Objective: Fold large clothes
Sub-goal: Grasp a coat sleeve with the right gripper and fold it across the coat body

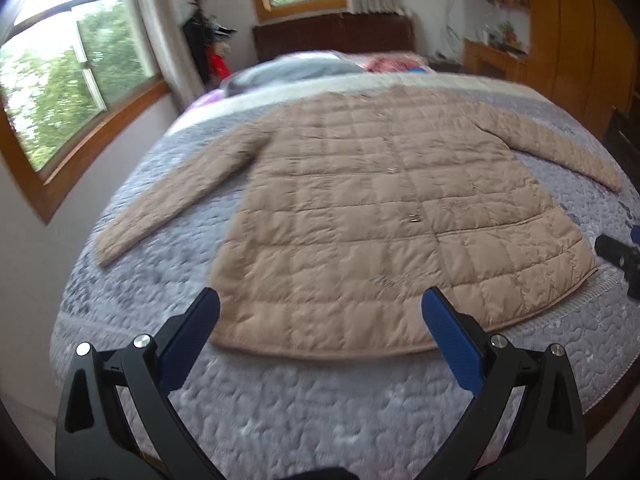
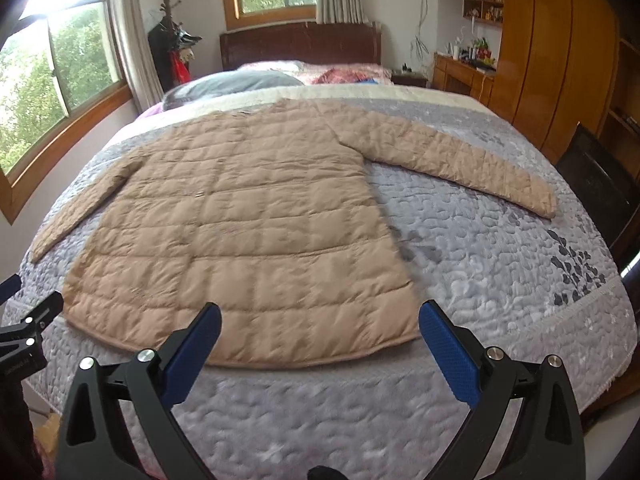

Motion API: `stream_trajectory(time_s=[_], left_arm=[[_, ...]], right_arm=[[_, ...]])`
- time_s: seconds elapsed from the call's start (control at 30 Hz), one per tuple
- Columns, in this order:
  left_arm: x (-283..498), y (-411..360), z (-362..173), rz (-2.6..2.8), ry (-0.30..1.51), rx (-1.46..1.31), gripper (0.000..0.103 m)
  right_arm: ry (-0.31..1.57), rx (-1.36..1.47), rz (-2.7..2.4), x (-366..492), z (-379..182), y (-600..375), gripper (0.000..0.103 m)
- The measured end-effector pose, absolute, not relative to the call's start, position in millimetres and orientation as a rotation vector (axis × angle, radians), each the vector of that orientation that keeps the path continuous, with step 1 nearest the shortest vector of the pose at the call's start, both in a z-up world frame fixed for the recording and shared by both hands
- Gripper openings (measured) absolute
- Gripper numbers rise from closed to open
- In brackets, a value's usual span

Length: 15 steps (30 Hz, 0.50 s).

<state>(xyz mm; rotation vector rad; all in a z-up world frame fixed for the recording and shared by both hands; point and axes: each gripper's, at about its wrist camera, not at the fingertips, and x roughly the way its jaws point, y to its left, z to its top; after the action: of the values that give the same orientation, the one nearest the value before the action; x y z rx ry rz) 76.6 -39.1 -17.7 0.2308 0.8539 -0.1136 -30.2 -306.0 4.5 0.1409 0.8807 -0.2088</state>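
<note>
Quilted tan coat spread flat on bed, both grippers' jaws wide, empty

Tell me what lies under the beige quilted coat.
The coat lies flat on a grey quilted bedspread. Whatever is beneath its body and sleeves is covered.

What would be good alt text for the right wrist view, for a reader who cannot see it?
A beige quilted coat lies flat on a grey bedspread, both sleeves spread outward. The open right hand-held gripper hovers over its hem, holding nothing. Behind are windows and a wooden wardrobe.
</note>
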Motion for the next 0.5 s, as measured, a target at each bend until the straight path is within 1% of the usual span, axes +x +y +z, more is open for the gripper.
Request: stream_trajectory(time_s=[0.13, 0.2, 0.3, 0.43, 0.5], left_arm=[[128.5, -72.0, -25.9, -0.203, 0.938, 0.288, 0.100], [154.5, -92.7, -29.2, -0.241, 0.961, 0.326, 0.100], [194.2, -129.2, -30.7, -0.302, 0.990, 0.363, 0.100], [242.4, -173.6, -31.2, -0.378, 1.032, 0.326, 0.100], [266.1, -197.1, -31.0, -0.420, 1.025, 0.297, 0.100]], right_arm=[[0.910, 0.181, -0.287, -0.1, 0.3, -363.4, 0.099], [0.929, 0.275, -0.287, 14.4, -2.5, -404.2, 0.099], [0.875, 0.410, -0.352, 30.1, -3.8, -480.1, 0.099], [0.862, 0.534, -0.462, 48.3, -11.7, -577.5, 0.099], [0.879, 0.565, -0.494, 57.2, -17.2, -617.9, 0.099]])
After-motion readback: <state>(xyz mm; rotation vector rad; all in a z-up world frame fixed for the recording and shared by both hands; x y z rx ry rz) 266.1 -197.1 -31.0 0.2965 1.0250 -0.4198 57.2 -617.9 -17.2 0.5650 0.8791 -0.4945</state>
